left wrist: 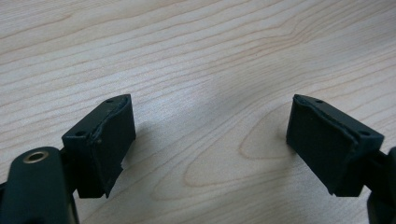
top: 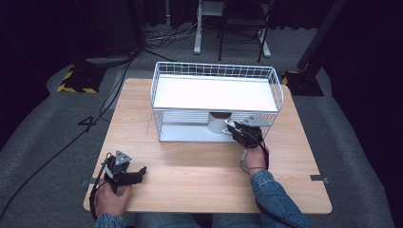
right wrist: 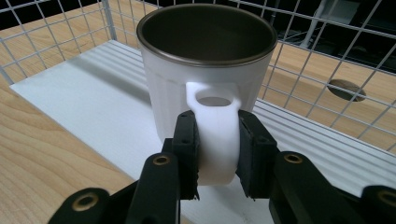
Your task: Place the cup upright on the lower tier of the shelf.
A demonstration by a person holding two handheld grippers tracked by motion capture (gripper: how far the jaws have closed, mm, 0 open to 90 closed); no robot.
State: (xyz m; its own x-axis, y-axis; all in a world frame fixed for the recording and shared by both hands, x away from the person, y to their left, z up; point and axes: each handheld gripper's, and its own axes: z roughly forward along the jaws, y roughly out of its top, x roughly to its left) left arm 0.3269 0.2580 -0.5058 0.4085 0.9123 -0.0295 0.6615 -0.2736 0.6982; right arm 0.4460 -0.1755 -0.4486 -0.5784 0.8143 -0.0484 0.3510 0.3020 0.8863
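A white mug (right wrist: 205, 70) with a dark inside stands upright on the lower white shelf (right wrist: 93, 116) of a white wire rack (top: 216, 78). My right gripper (right wrist: 219, 149) is shut on the mug's handle (right wrist: 215, 135), one pad on each side of it. In the high view the mug (top: 217, 122) sits at the shelf's front, under the upper shelf, with my right gripper (top: 232, 127) reaching in from the right. Down at the table's near left corner my left gripper (top: 140, 172) rests in a hand; its jaws stand wide open over bare wood, as does my left gripper (left wrist: 210, 135).
The wire rack covers the far half of the wooden table (top: 199, 180); its upper shelf (top: 214, 92) hangs just above the mug. Wire walls close the rack's back and sides. A round hole (right wrist: 346, 89) shows in the tabletop behind the rack. Cables lie on the grey floor.
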